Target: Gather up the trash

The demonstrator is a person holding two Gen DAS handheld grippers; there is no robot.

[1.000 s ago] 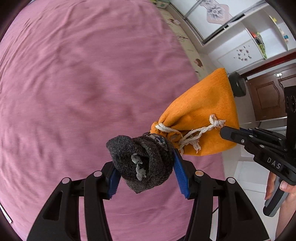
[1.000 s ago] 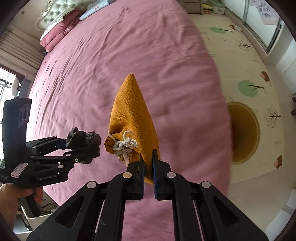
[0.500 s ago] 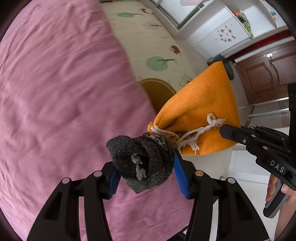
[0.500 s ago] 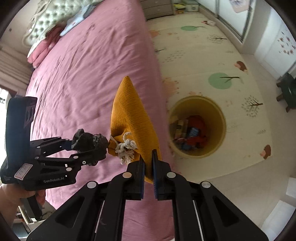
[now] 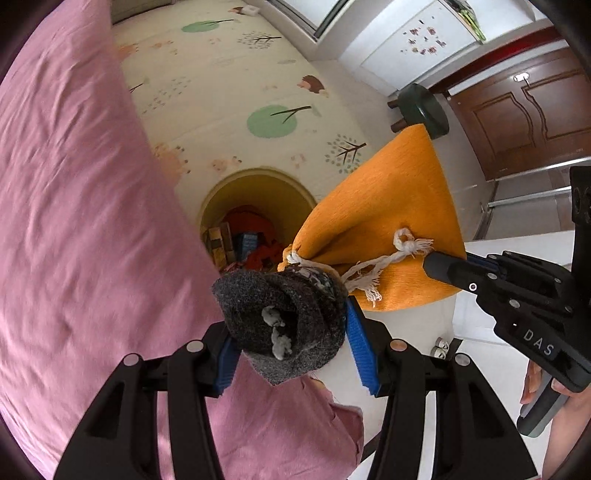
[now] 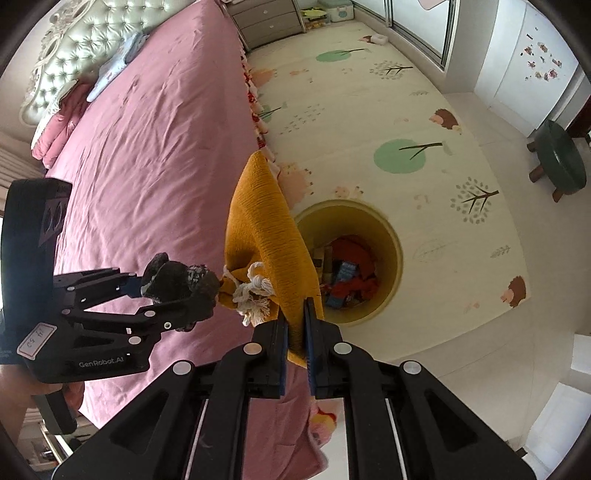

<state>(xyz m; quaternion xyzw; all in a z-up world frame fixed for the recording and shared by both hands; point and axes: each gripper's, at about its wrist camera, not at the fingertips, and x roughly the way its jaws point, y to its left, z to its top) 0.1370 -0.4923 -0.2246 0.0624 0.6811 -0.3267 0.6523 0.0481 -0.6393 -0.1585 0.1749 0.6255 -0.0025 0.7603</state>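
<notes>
My left gripper (image 5: 291, 332) is shut on a dark grey felt piece (image 5: 284, 317) with bits of white fluff; it also shows in the right wrist view (image 6: 177, 282). My right gripper (image 6: 295, 325) is shut on an orange knitted cloth (image 6: 266, 236) with a white knotted cord (image 6: 255, 291); the cloth also shows in the left wrist view (image 5: 388, 221). Both are held in the air near the corner of the pink bed (image 6: 147, 147), beside and above a yellow round bin (image 6: 391, 236) on the floor. The bin (image 5: 258, 181) holds red and blue items.
A cream play mat (image 6: 369, 92) with tree prints covers the floor. A dark green stool (image 6: 559, 157) stands to the right. A grey dresser (image 6: 266, 20) and a tufted headboard (image 6: 74, 48) lie at the far end. A brown door (image 5: 524, 103) is in the left wrist view.
Both grippers have moved with their loads from over the bed toward its edge. The yellow bin has come into view under them.
</notes>
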